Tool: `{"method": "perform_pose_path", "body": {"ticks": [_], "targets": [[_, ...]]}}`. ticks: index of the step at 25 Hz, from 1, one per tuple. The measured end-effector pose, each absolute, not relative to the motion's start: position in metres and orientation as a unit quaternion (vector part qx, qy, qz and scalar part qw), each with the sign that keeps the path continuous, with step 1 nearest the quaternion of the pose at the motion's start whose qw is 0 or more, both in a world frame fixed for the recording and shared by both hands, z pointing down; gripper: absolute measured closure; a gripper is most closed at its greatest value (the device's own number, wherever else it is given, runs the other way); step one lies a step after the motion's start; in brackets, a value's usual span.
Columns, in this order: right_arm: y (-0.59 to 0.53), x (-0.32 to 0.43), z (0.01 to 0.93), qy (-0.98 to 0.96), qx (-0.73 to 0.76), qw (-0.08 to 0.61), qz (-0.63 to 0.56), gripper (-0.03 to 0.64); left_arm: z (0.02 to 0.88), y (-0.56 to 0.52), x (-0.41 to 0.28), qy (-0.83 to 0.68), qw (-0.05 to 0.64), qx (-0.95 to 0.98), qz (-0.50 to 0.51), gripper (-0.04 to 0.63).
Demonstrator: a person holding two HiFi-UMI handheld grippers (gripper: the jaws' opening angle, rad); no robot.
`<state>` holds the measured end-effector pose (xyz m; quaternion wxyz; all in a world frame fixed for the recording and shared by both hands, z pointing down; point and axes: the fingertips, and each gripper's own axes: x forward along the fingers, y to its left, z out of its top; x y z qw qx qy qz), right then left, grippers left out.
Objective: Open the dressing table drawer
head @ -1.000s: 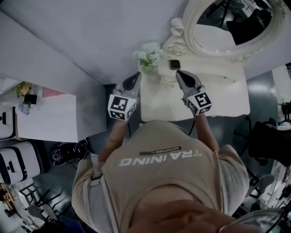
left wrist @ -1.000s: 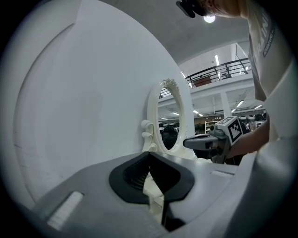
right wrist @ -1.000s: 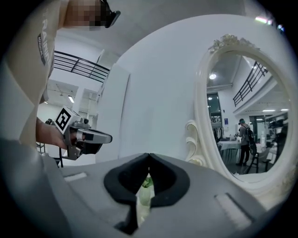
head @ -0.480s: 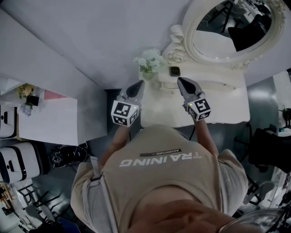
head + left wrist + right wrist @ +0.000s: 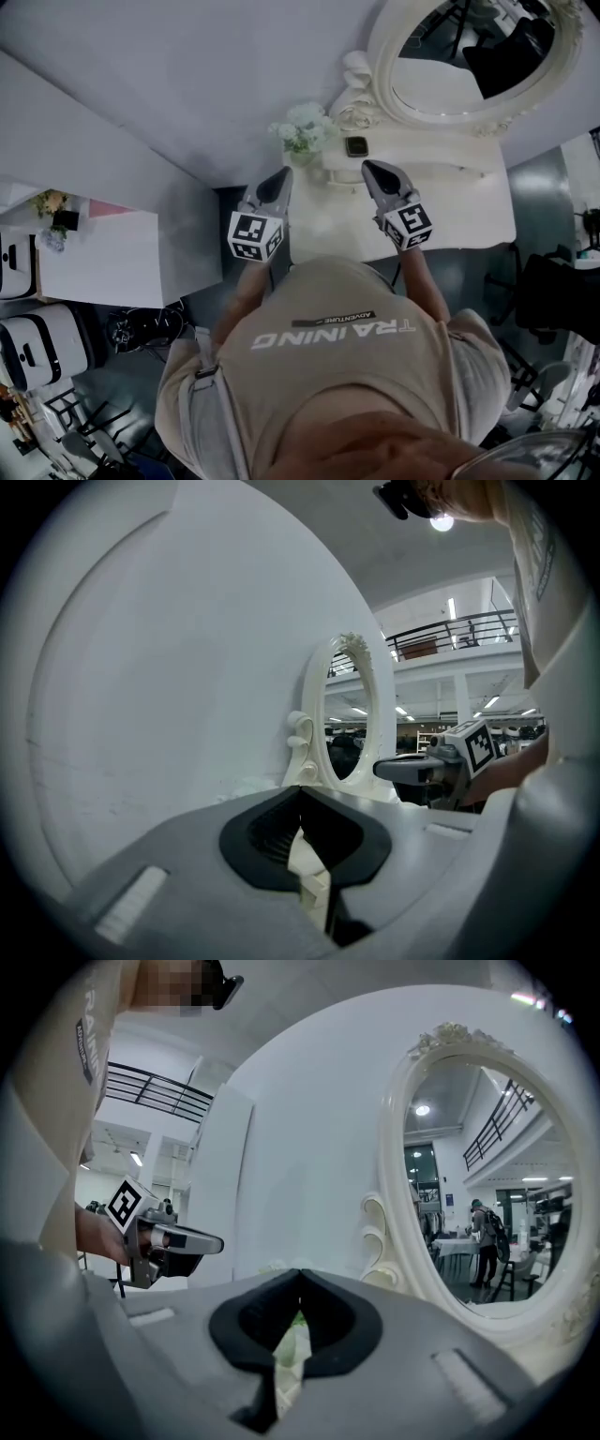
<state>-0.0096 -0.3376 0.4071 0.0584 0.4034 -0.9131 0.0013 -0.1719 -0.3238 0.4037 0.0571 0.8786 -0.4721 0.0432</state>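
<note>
The white dressing table (image 5: 469,211) stands against the wall under an oval mirror (image 5: 459,56). Its drawer front cannot be made out from above. My left gripper (image 5: 281,175) hovers at the table's left edge, and my right gripper (image 5: 368,168) hangs over the tabletop near its back. Both point toward the wall and hold nothing. In the left gripper view the left gripper (image 5: 300,789) has its tips touching, with white table parts behind them. In the right gripper view the right gripper (image 5: 299,1271) is shut too.
A vase of pale flowers (image 5: 302,127) and a small dark clock (image 5: 356,145) sit at the table's back left. A white side cabinet (image 5: 103,253) stands to the left, with a dark gap between it and the table. The person's torso hides the table's front.
Both grippers stay in nearly the same place. Only the head view has drifted a little.
</note>
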Motion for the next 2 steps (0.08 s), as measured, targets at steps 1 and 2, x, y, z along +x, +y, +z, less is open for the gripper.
{"method": "perform_pose_path", "body": {"ticks": [1, 2], "targets": [[-0.3386, -0.0097, 0.4073, -0.912, 0.407, 0.056, 0.002, 0.614, 0.4059, -0.3245, -0.1736, -0.472, 0.058, 0.878, 0.045, 0.588], [-0.3396, -0.0098, 0.4077, -0.910, 0.411, 0.055, 0.002, 0.614, 0.4081, -0.3252, -0.1751, -0.472, 0.059, 0.878, 0.046, 0.588]]}}
